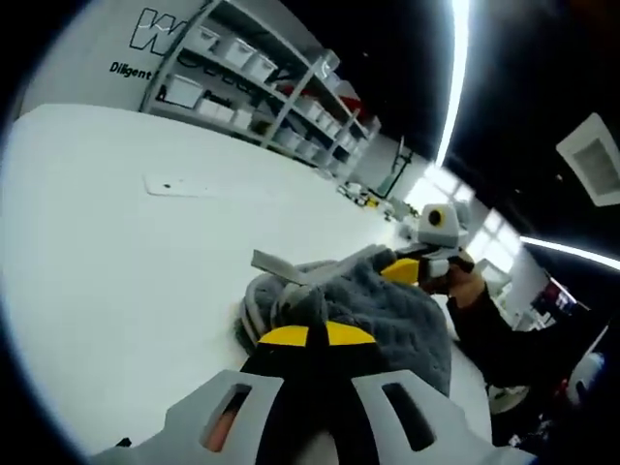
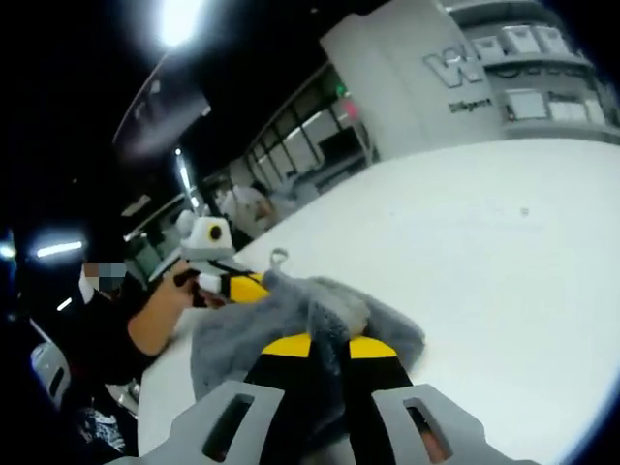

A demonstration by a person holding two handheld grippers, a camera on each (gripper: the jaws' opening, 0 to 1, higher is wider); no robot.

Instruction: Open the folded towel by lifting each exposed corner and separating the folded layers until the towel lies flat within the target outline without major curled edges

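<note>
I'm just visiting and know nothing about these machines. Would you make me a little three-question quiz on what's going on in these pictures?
1. True or false: the grey towel already lies flat on the white table.
2. What do the left tongs and the right tongs both grip?
3. What stands against the wall behind the table: (a) shelves with bins, (b) a fridge, (c) a sofa?

Key: 1. False, it is bunched up. 2. The towel. 3. (a).
</note>
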